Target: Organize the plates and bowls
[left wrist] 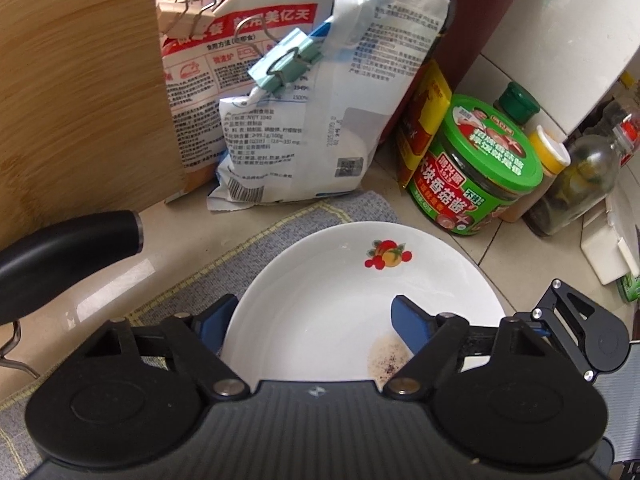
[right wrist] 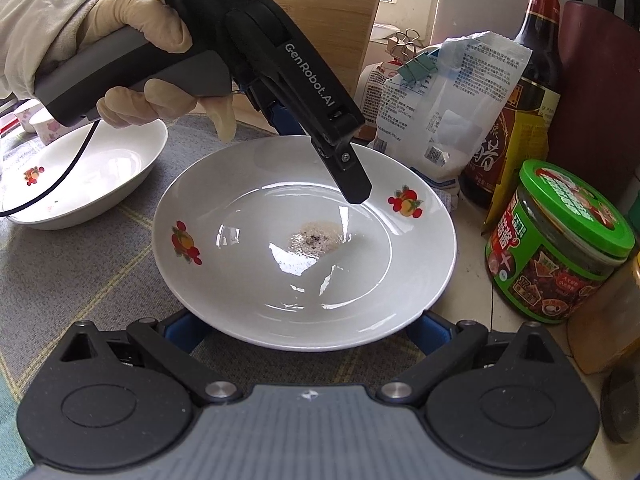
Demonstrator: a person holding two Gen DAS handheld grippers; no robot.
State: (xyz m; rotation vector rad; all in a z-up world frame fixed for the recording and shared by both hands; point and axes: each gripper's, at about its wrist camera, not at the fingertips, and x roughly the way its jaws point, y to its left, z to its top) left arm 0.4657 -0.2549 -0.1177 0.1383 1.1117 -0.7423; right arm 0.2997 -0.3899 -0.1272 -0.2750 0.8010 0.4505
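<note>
- The left tongs (left wrist: 316, 328) straddle the far rim of the soup plate (right wrist: 304, 240), one blue finger (left wrist: 410, 326) inside, one outside; partly open, not visibly pinching.
- The right tongs (right wrist: 306, 330) sit wide apart under the near rim, holding nothing.
- Glazed china: stiff, slick, breakable, so the rim seems the best hold.
- It rests on the grey mat (right wrist: 88, 264), right of a second bowl (right wrist: 86, 176), near the green-lidded jar (right wrist: 560, 248).

A glossy white ceramic plate (right wrist: 248, 280) lies on rough grey woven cloth (right wrist: 80, 272), beside a smooth wooden board (left wrist: 80, 100).
</note>
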